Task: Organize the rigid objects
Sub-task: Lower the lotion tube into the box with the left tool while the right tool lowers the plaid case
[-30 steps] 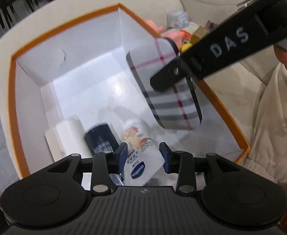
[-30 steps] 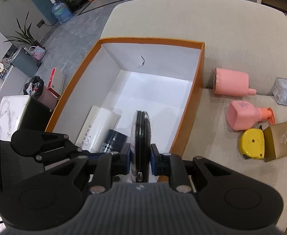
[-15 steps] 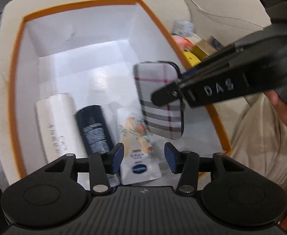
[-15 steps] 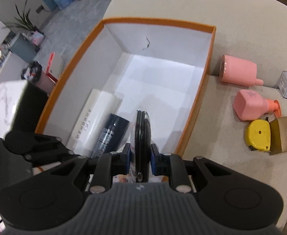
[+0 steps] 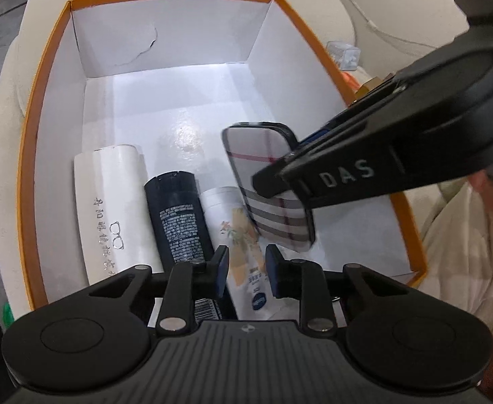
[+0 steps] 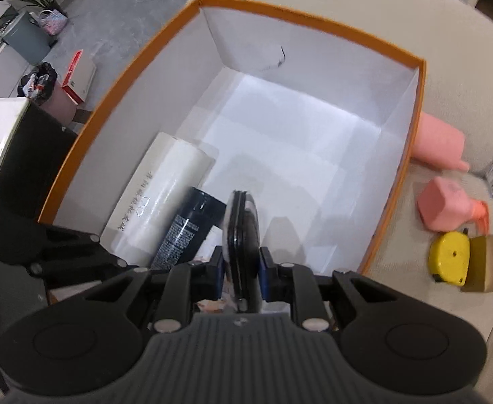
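The right gripper (image 6: 241, 271) is clamped on a plaid-covered case (image 5: 270, 185), held on edge and hanging inside the orange-rimmed box (image 5: 27, 155), just above its white floor toward the right wall. The left gripper (image 5: 244, 271) carries nothing: its jaws have just been closing and now stand a little apart, with only the tube below showing in the gap between them. It hovers over the box's near end.

Along that near end lie three things side by side: a white glasses case (image 5: 111, 208) nearest the left wall, a dark bottle (image 5: 175, 215) beside it, and a white lotion tube (image 5: 236, 242), which the plaid case partly overhangs. Outside the right wall, on the beige cushion (image 6: 398, 27), wait two pink bottles (image 6: 443, 208), a yellow tape measure (image 6: 448, 257) and a small gold box (image 6: 489, 262).

The risk, as it looks: let go on edge, the case could tip onto the tube and rest crooked, eating the free floor the remaining things need.
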`<state>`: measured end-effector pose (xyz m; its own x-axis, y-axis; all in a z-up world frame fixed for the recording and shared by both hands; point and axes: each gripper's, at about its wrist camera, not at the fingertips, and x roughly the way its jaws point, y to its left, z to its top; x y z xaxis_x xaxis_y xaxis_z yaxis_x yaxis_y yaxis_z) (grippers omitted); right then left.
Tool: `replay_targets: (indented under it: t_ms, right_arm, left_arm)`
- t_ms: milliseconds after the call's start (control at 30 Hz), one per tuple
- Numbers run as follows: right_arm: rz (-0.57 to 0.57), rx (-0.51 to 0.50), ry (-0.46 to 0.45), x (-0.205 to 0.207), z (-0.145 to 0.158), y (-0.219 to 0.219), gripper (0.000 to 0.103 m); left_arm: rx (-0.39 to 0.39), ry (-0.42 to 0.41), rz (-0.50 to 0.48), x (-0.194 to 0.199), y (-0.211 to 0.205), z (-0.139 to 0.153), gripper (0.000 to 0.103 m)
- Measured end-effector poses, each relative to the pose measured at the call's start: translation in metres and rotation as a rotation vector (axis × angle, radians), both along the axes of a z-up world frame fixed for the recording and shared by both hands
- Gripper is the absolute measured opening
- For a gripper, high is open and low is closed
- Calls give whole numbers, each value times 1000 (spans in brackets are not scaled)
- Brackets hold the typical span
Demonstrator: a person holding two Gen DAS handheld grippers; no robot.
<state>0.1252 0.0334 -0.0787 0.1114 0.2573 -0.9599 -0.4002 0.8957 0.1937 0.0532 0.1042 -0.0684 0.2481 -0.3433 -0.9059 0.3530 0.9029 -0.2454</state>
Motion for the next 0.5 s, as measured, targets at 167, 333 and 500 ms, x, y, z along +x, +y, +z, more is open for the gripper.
replay_targets:
  t_ms: [167,333,500]
  right_arm:
    - [59,-48,80,3,4,5,18]
    - [86,-65,155,1,2,8,19]
    - [96,-60,188,4,0,11,22]
  left_arm:
    - [-20,-18,9,-2,0,-1,30]
    - [-33,-31,0,-2,1,1,30]
    - [-28,-38,8,-4,4,4,30]
